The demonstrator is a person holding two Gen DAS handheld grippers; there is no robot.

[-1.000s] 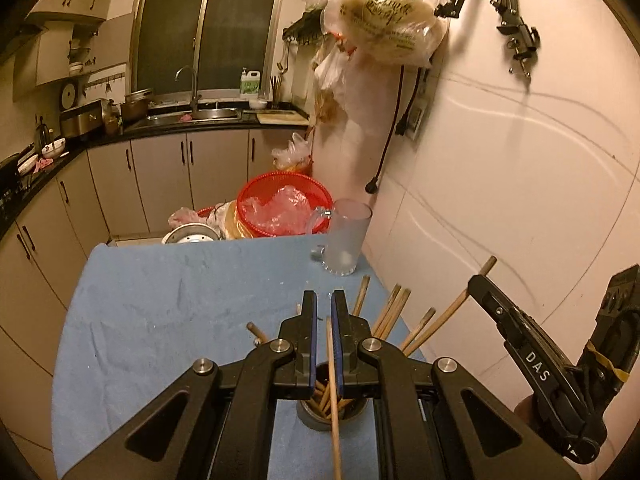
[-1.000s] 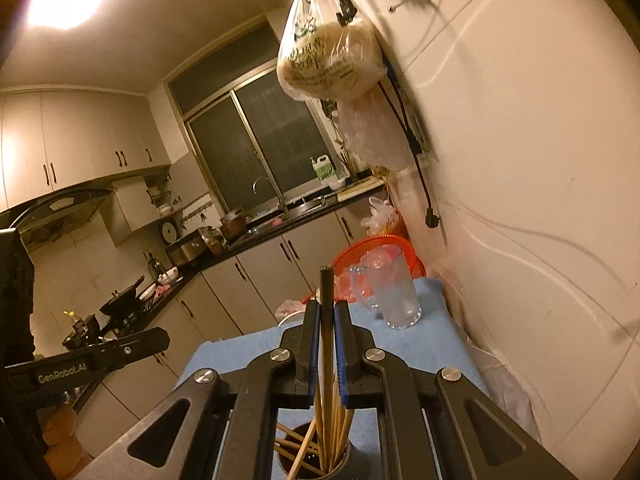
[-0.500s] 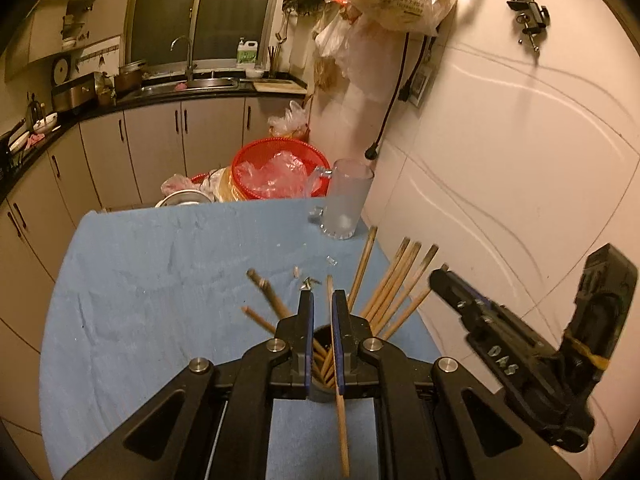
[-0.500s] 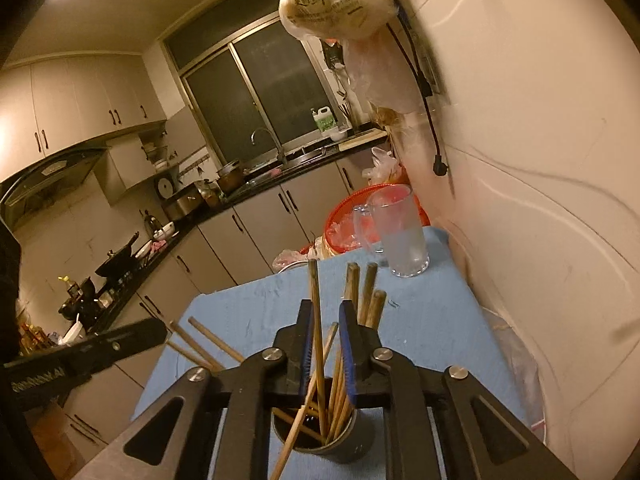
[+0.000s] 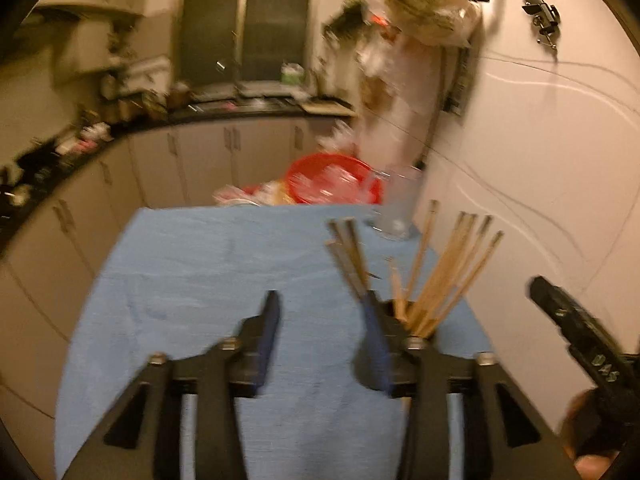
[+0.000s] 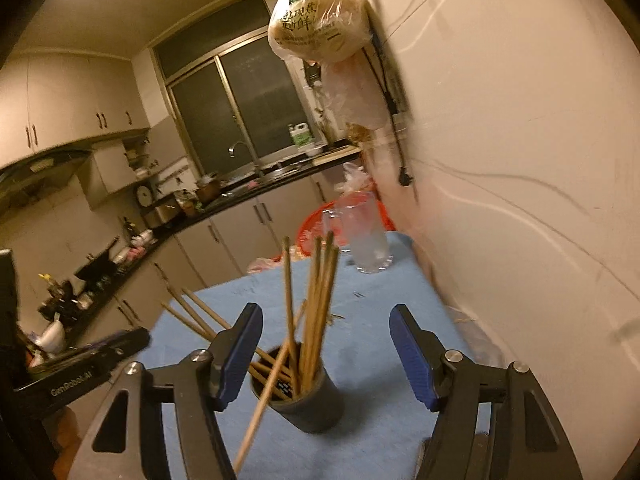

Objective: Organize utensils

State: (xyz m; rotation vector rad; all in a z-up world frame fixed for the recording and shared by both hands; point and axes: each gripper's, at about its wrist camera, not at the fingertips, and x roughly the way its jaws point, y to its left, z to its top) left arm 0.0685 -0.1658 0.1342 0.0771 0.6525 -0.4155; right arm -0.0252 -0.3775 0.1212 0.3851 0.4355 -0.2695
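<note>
A dark cup [image 6: 308, 400] stands on the blue cloth [image 6: 380, 320] with several wooden chopsticks [image 6: 318, 304] fanned out in it; one leans out over the rim towards me. My right gripper [image 6: 326, 316] is just behind the cup, its jaws opening wide, and the blue pads touch nothing. In the blurred left wrist view the cup [image 5: 424, 320] and chopsticks [image 5: 448, 272] sit just behind the right-hand finger of my left gripper [image 5: 322, 304]. Its jaws are opening too, with only cloth between them.
A frosted glass mug [image 6: 366, 240] stands at the far right corner of the table, near the wall. Behind it is a red basket [image 5: 332, 184]. A filled plastic bag [image 6: 320, 24] hangs on the wall above. Kitchen cabinets and a cluttered counter run along the left.
Each gripper was shut on a chopstick over the cup. Both have sunk and opened, and those chopsticks now stand in the cup. The left gripper has shifted left of the cup.
</note>
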